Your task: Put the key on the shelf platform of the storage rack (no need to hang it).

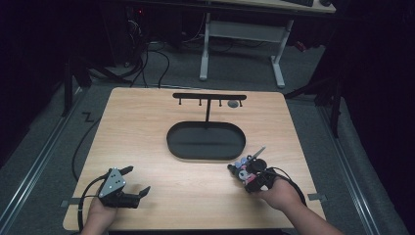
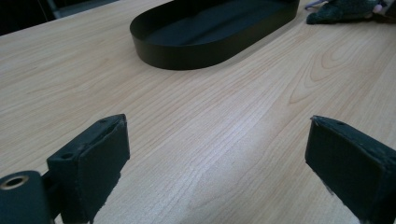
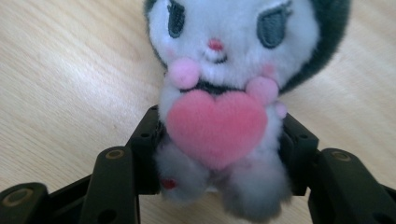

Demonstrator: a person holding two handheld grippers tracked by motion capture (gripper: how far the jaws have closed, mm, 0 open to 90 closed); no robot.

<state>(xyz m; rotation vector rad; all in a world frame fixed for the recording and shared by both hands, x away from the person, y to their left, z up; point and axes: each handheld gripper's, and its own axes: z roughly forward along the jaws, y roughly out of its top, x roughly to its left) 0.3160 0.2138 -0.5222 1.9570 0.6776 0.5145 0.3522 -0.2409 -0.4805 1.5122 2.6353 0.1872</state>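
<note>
A small plush toy (image 3: 219,93) with a white face, dark hood and pink heart sits between the jaws of my right gripper (image 3: 217,140), which is shut on its body. In the high view the right gripper (image 1: 247,172) holds the plush toy (image 1: 244,166) at the table's right front, just off the tray's near right end. My left gripper (image 1: 136,180) rests at the left front of the table, open, with nothing between its pads (image 2: 100,158). In the left gripper view the plush toy (image 2: 343,11) shows at the top right.
A black oval tray (image 1: 205,140) lies mid-table, its wall (image 2: 205,46) ahead of the left gripper. Behind it stands a black T-shaped rack (image 1: 209,98) with small hooks; a grey round thing (image 1: 233,104) hangs or lies at its right end. The wooden table (image 1: 147,122) has edges all round.
</note>
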